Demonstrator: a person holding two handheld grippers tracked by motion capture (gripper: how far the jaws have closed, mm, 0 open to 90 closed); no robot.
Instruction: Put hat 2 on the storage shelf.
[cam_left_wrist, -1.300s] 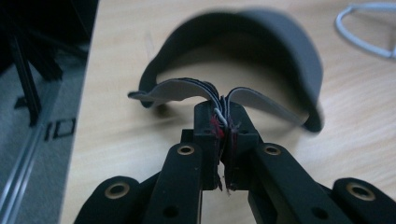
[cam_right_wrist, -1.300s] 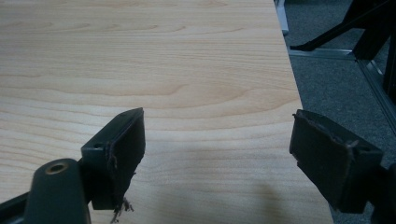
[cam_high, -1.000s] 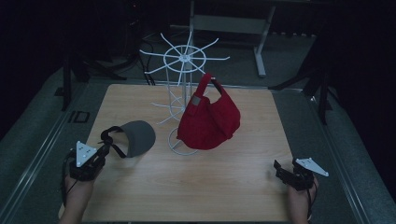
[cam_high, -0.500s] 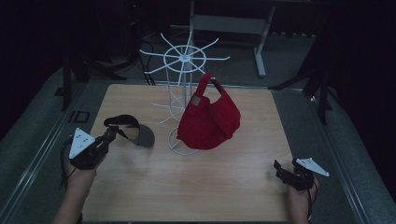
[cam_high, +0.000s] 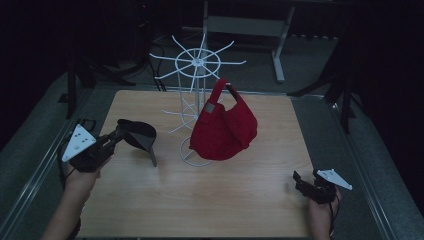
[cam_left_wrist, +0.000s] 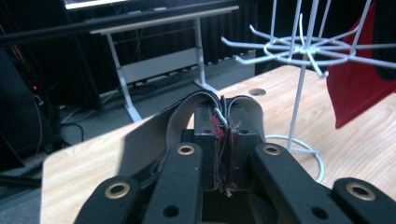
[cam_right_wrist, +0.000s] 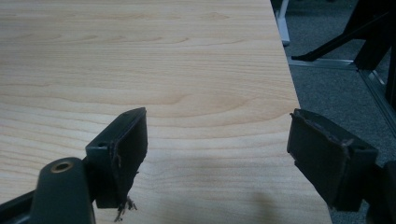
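Grey cap (cam_high: 137, 134) is clamped by its strap in the closed left gripper (cam_high: 116, 137), raised off the table (cam_high: 240, 200). No lettering is legible on it or on the red cap (cam_high: 222, 130). The right gripper (cam_right_wrist: 217, 158) is held wide open with nothing between its jaws.

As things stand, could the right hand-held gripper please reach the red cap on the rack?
Probably yes: the right hand-held gripper is open and holds nothing, and bare table lies between it and the red cap hanging on the white rack.

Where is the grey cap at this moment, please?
In the high view the grey cap hangs above the table's left side, clamped in the left hand-held gripper, left of the white wire rack and red cap.
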